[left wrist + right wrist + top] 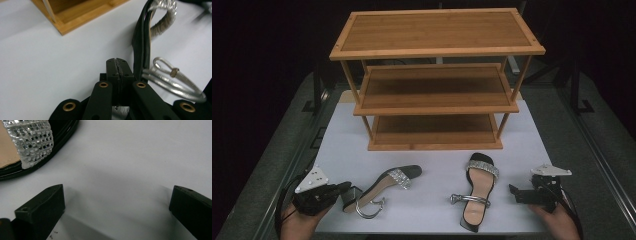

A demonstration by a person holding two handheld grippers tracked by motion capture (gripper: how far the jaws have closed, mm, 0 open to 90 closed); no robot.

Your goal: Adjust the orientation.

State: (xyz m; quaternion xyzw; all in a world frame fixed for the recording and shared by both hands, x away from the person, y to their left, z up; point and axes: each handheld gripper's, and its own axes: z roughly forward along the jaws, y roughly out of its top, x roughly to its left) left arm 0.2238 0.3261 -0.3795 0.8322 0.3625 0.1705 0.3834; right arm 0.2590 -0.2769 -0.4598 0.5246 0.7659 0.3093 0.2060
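Currently the shoe rack (437, 80) is standing well beyond both grippers. The left gripper (117, 68) is resting fully closed and empty just beside the tipped sandal (142, 45); the right gripper (117, 205) is hovering open. Risk: closed jaws nudging the ankle strap (172, 85) aside

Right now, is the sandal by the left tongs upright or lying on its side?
On its side. The left sandal shows its tan insole edgewise, its silver ankle strap lying on the table.
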